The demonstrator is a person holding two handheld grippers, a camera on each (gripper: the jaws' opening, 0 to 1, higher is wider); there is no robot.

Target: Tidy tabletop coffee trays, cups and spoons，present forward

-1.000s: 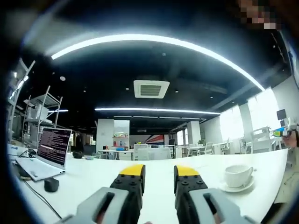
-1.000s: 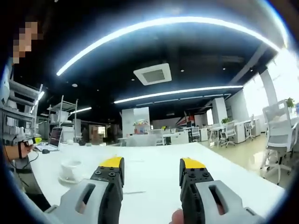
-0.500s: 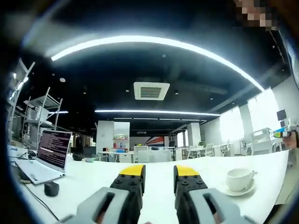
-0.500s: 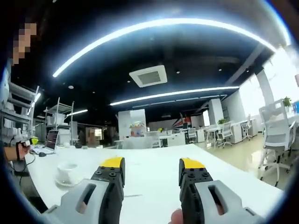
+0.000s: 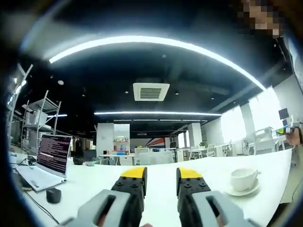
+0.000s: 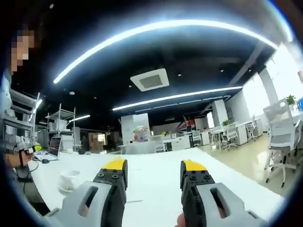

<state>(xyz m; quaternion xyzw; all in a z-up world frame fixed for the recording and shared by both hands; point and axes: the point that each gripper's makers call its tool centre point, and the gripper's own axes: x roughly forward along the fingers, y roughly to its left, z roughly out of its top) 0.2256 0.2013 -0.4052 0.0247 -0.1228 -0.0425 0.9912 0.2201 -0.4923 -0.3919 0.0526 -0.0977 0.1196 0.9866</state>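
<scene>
Your left gripper point(image 5: 161, 174) and right gripper point(image 6: 154, 166) were both held above the white table point(image 5: 94, 182), jaws apart and empty. The white cup point(image 5: 244, 178) sat on its saucer point(image 5: 241, 191) to the right of the left gripper. Farther off, the laptop's point(image 5: 53, 156) screen text was too small to read.

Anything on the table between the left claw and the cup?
Nothing: in the left gripper view, only bare white tabletop lies between the left claw and the cup on its saucer.
</scene>
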